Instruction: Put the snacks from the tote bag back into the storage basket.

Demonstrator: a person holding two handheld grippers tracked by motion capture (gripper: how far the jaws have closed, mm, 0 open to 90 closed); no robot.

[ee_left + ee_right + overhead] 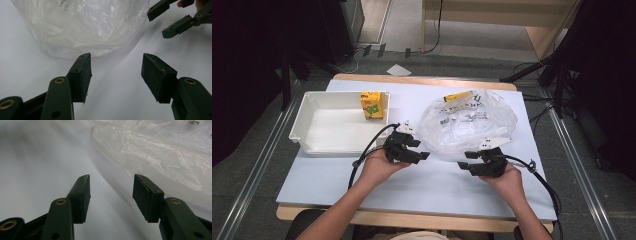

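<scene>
A crumpled clear plastic bag (pixel 467 120) lies on the white table, with a yellow item (pixel 458 96) at its far edge. My left gripper (pixel 419 149) rests low at the bag's near-left side. It is open, with nothing between its pads. In the left gripper view its jaws (pixel 116 56) frame bare table just short of the bag (pixel 82 25). My right gripper (pixel 465 160) sits at the bag's near edge, open and empty. The bag (pixel 162 152) lies ahead and to the right of the right gripper (pixel 111 176). The right gripper (pixel 157 23) also shows open across from the left one.
A white tray (pixel 312 135) stands at the table's left with a yellow juice carton (pixel 372 105) upright in its far right corner. Cables trail from both grippers toward the near edge. Dark stands and floor cables surround the table (pixel 432 185).
</scene>
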